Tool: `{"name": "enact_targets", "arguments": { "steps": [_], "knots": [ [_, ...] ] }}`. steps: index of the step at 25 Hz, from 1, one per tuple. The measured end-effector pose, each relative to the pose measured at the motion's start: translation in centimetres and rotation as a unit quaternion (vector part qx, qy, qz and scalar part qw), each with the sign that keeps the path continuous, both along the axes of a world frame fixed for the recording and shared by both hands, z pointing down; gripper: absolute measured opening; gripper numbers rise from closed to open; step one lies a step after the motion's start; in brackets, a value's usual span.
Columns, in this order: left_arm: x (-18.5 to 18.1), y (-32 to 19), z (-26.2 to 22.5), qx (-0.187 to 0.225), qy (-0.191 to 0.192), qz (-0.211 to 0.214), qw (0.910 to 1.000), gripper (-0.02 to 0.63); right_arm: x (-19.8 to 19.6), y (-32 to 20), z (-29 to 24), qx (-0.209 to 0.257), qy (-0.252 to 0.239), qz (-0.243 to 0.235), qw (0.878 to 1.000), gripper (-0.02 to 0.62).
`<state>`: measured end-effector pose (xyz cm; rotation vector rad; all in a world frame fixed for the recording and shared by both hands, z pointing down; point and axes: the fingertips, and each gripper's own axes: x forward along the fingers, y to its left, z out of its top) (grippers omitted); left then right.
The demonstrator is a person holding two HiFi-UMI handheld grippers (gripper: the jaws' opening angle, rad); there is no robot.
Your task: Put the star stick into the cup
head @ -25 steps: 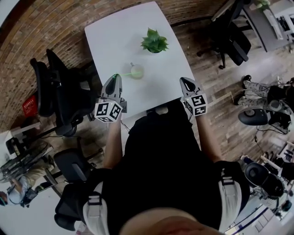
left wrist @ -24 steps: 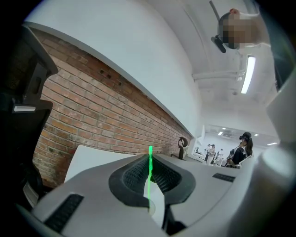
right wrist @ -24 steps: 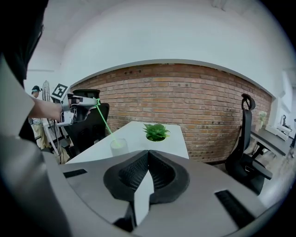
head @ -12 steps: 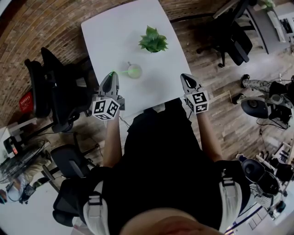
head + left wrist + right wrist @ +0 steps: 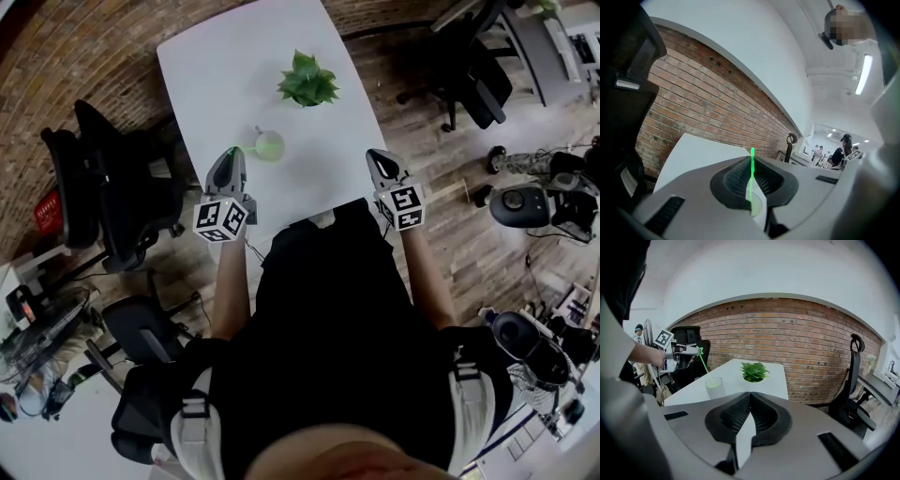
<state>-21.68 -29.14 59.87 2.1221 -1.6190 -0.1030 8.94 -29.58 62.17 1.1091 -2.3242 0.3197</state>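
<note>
While the left tool (image 5: 229, 153) pinches the green star stick (image 5: 752, 174) near the cup (image 5: 269, 145), the right tool (image 5: 376, 157) sits pressed together, empty.

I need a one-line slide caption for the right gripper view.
Left gripper holds the green star stick, slanted down toward the cup on a white table.

So the surface here is a white rectangular table with rounded corners (image 5: 211, 56), smooth matte top, and just two things sit on it. A small green leafy plant in a white pot (image 5: 307, 82) stands towards the right long edge. A translucent greenish cup (image 5: 269, 145) stands upright to the left of the plant and closer to the near edge, near it but not touching.
</note>
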Motion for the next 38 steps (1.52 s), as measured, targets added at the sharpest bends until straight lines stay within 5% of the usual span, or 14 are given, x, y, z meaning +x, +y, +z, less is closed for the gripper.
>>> {"name": "enact_targets", "arguments": {
  "steps": [38],
  "knots": [
    [-3.0, 0.7, 4.6, -0.041, -0.003, -0.037, 0.9985, 0.032, -0.4, 1.3, -1.6, 0.01, -0.005, 0.011, 1.0, -0.002]
  ]
}}
